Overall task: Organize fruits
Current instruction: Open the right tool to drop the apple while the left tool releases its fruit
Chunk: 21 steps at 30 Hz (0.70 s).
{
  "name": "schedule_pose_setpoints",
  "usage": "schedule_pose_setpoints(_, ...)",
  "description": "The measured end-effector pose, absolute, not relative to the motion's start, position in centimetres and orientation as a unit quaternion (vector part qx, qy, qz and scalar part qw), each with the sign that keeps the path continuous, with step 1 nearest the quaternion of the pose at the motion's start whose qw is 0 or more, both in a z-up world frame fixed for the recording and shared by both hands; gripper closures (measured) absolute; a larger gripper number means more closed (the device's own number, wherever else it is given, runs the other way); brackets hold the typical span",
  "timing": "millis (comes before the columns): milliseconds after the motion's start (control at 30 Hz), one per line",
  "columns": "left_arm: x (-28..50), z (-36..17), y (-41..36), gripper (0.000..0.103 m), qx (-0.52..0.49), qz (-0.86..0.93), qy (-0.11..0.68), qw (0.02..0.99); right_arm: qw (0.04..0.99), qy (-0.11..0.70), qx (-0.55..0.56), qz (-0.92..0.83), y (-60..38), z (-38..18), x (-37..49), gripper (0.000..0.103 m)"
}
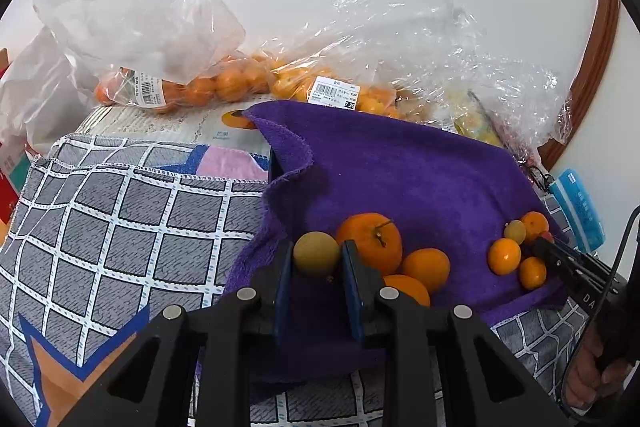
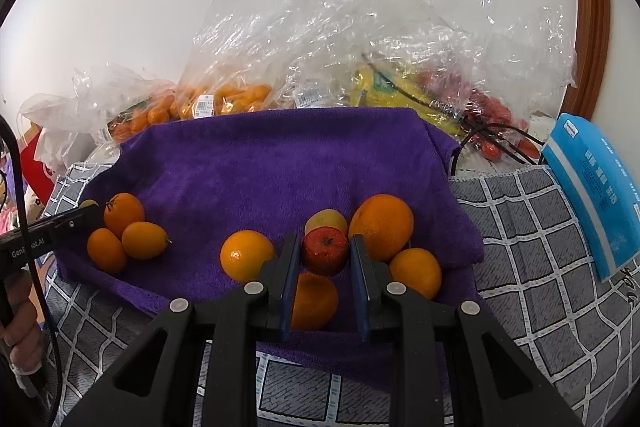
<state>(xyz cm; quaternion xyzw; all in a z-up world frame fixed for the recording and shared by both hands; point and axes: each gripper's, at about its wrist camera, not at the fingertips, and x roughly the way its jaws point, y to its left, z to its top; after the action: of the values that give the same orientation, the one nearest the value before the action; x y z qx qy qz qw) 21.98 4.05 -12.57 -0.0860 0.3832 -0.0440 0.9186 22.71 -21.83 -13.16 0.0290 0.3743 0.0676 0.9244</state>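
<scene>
Purple towel (image 2: 280, 167) carries the fruit: the left gripper (image 1: 316, 259) is clamped on a yellow-green fruit (image 1: 316, 253), the right gripper (image 2: 325, 259) on a small red apple (image 2: 325, 250). Each fruit sits at the near edge, between its jaws, with oranges (image 2: 382, 227) touching beside.

Purple towel (image 2: 280, 163) matt, fuzzy cloth; bags (image 2: 360, 39) clear crinkled glossy plastic.
</scene>
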Motion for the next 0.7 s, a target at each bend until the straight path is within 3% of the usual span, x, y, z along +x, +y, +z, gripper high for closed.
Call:
schedule_pose_setpoints(533, 21.81, -12.55, 3.5, 0.08, -0.067, -0.033, 0.375, 0.924, 0.928, 0.365, 0.036, 0.061, -22.09, -13.36, 22.36, 0.076)
schedule_pose_setpoints(633, 21.73, -12.44, 3.57, 0.072, -0.07, -0.037, 0.372, 0.925, 0.931, 0.359, 0.035, 0.059, -22.15, -13.13, 22.07, 0.066)
schedule_pose_setpoints(700, 21.66, -12.33, 3.58, 0.061, -0.077, -0.05, 0.373, 0.923, 0.933, 0.355, 0.029, 0.057, -22.02, -12.96, 21.91, 0.064)
